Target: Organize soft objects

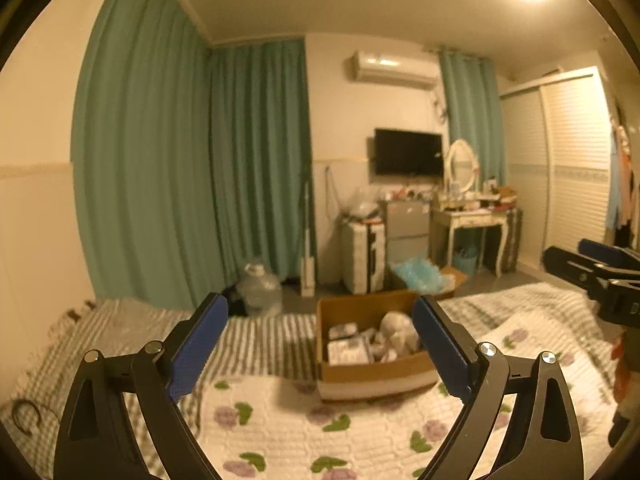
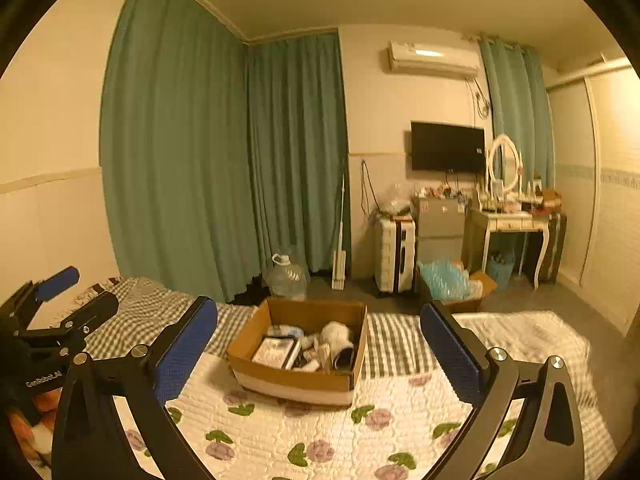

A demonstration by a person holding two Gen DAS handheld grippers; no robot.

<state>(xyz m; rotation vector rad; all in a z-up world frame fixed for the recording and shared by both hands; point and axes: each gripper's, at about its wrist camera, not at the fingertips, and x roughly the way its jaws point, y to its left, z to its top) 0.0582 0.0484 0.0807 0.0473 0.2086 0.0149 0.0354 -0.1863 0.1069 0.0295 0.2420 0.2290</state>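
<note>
A brown cardboard box [image 1: 372, 372] [image 2: 280, 380] sits on the bed, on a white quilt with purple flowers [image 1: 304, 436] [image 2: 360, 436]. Inside it lie a white rolled soft item [image 1: 394, 332] [image 2: 338, 336] and flat white packets [image 1: 346, 350] [image 2: 276, 352]. My left gripper [image 1: 320, 344] is open and empty, held above the bed in front of the box. My right gripper [image 2: 318, 346] is open and empty, also in front of the box. Each gripper shows at the edge of the other's view [image 1: 600, 276] [image 2: 60, 312].
A grey-and-white striped blanket [image 1: 260, 344] [image 2: 396, 344] covers the bed beyond the quilt. On the floor past the bed stand a water jug [image 2: 286, 276], a suitcase [image 2: 394, 254], a box of blue items [image 2: 448, 280] and a dressing table [image 2: 516, 226]. Green curtains [image 2: 224, 160] hang behind.
</note>
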